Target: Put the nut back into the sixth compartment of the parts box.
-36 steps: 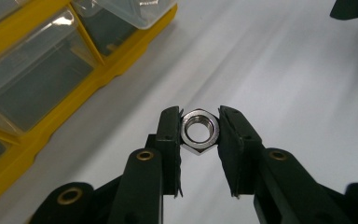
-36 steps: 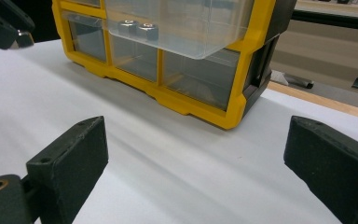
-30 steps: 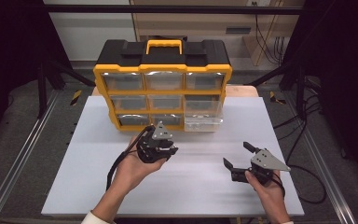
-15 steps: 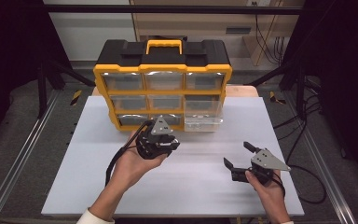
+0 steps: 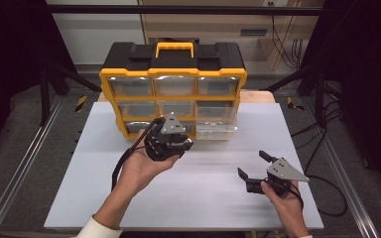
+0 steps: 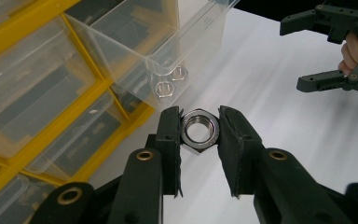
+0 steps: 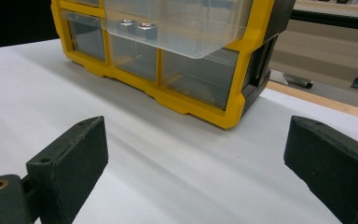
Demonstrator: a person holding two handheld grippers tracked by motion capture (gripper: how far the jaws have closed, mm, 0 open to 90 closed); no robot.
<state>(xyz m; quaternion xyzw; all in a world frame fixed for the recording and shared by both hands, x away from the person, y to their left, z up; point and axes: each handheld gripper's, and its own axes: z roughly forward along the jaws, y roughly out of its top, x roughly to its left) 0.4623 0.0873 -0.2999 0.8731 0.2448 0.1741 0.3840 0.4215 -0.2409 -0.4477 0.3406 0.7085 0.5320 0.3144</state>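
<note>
A steel hex nut is pinched between the black pads of my left gripper, which is shut on it. In the high view the left gripper hangs above the white table, just in front of the yellow drawer organizer. A clear drawer is pulled out of the organizer on the right, and two hex nuts lie in its front corner. My right gripper rests low at the table's right side, jaws wide open with nothing between them.
The organizer has a black top with a yellow handle and several clear drawers. The white table spreads bare between the two hands. Cables trail off the right edge. Dark frame rails stand at both sides.
My left gripper has risen with the nut and come nearer the organizer's front. The right gripper has kept still.
</note>
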